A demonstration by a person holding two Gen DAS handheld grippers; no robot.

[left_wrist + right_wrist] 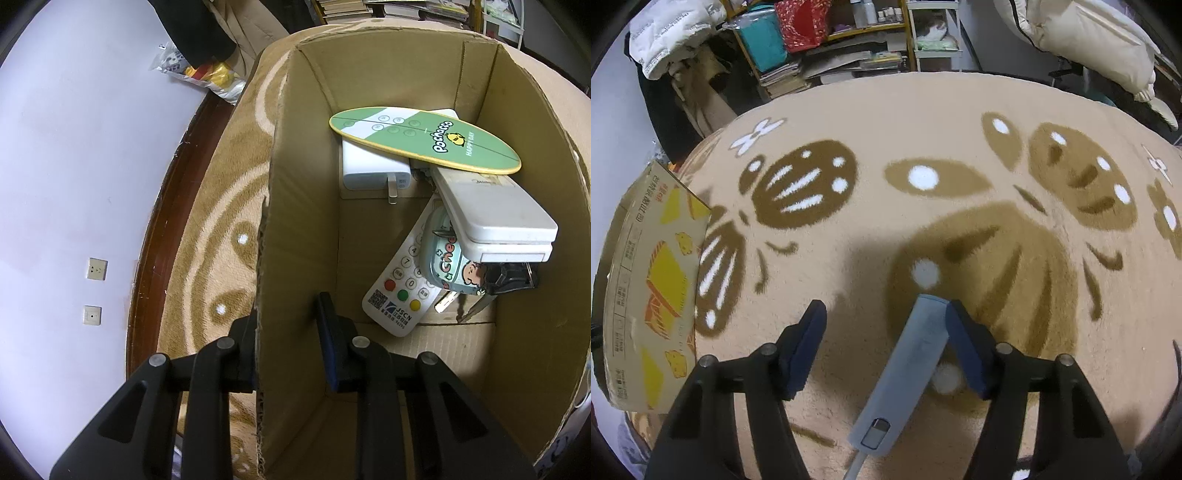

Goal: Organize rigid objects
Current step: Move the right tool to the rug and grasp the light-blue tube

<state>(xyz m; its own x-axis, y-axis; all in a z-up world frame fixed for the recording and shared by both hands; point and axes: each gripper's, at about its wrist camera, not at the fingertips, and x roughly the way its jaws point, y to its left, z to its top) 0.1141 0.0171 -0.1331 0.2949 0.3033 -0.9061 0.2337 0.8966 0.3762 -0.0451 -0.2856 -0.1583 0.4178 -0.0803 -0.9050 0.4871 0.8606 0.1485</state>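
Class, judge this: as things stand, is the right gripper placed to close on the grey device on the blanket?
Probably yes: the grey device lies between the right gripper's open fingers, against one pad, nothing blocking.

Dim indoor light, sharp focus. Strong fisheye bending, dark vignette corners. Soft shadow on blanket (923, 110) centre.

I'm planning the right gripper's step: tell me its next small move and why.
Probably close the right gripper on the grey device. Its jaws stand open, the device lies between them against one finger on the blanket, not clamped. The cardboard box, straddled by the left gripper, already holds other items.
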